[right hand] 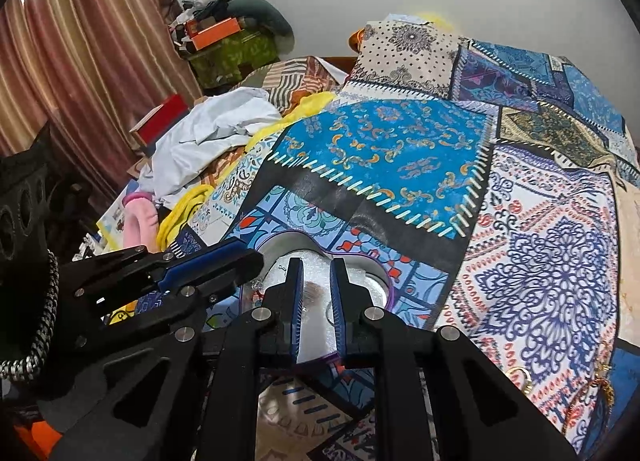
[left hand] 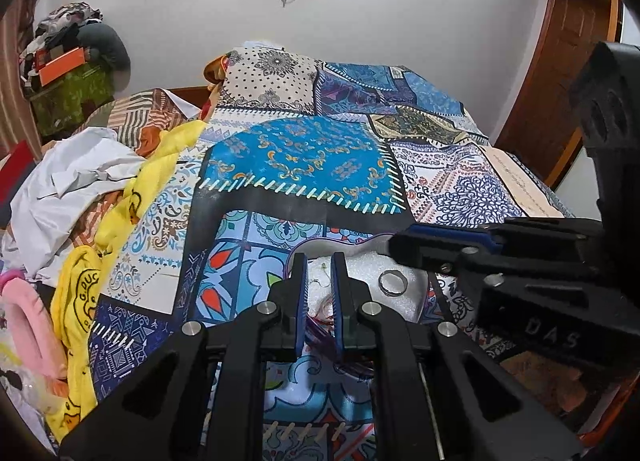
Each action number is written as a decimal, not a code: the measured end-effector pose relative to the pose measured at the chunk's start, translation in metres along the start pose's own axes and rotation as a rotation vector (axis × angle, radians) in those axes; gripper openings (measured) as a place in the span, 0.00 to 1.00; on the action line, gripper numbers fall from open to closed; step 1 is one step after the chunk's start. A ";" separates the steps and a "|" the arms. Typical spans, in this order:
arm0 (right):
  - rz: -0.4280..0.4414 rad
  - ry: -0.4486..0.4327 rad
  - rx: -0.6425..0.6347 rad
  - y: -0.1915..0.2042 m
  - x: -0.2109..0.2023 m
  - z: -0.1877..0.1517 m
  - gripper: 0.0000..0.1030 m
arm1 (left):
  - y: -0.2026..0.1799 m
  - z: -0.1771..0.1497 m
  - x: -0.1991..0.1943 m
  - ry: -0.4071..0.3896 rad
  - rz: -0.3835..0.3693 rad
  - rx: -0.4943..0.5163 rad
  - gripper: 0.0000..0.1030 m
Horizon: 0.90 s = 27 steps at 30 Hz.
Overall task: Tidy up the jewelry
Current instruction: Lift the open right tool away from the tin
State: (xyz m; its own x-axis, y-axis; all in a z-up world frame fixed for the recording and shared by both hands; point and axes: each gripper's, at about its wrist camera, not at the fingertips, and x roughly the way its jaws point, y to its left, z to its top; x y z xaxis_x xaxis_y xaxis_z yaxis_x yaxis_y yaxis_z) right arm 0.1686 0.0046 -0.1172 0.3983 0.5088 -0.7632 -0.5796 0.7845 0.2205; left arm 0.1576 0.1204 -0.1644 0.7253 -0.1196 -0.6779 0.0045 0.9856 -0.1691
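Observation:
A shallow box with a purple rim [left hand: 320, 242] and white foam lining [right hand: 360, 273] lies on the patchwork quilt. A silver ring [left hand: 393, 283] rests on the foam; in the right wrist view the ring [right hand: 329, 313] peeks out beside a finger. Thin wire pieces [left hand: 320, 281] and pink-purple loops [left hand: 320, 315] lie at the box's near side. My left gripper [left hand: 320, 261] hovers over the box with its jaws nearly together and nothing pinched. My right gripper [right hand: 317, 265] hovers likewise, shut and empty. Each shows in the other's view: right gripper [left hand: 394, 249], left gripper [right hand: 256, 257].
The quilt [left hand: 312, 157] covers the bed. Crumpled white cloth [left hand: 72, 169], yellow fabric [left hand: 120, 213] and a pink item [left hand: 32, 313] are heaped at its left. Gold jewelry [right hand: 600, 389] lies on the quilt at the right. A curtain [right hand: 80, 61] and a wooden door [left hand: 560, 61] flank the bed.

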 end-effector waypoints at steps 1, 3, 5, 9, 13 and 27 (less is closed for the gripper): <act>-0.003 -0.005 0.002 -0.001 -0.003 0.001 0.12 | 0.000 0.001 -0.002 -0.003 0.003 -0.001 0.10; -0.010 -0.018 0.006 -0.003 -0.011 0.001 0.12 | -0.001 0.002 -0.007 -0.009 0.009 -0.001 0.10; -0.019 -0.033 0.009 -0.004 -0.020 0.002 0.12 | -0.002 0.003 -0.011 -0.016 0.013 0.000 0.15; -0.044 -0.065 0.007 -0.007 -0.040 0.001 0.13 | -0.009 0.004 -0.022 -0.032 0.025 0.011 0.25; -0.074 -0.100 0.012 -0.012 -0.058 -0.002 0.29 | -0.019 0.005 -0.033 -0.048 0.035 0.027 0.36; -0.182 -0.201 0.054 -0.039 -0.122 -0.022 0.37 | -0.066 0.010 -0.067 -0.096 0.032 0.079 0.54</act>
State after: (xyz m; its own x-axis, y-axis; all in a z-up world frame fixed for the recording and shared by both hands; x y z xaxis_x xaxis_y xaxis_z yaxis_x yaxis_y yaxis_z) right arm 0.1266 -0.0957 -0.0463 0.6287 0.4134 -0.6587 -0.4490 0.8845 0.1266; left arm 0.1158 0.0643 -0.1011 0.7888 -0.0800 -0.6095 0.0320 0.9955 -0.0894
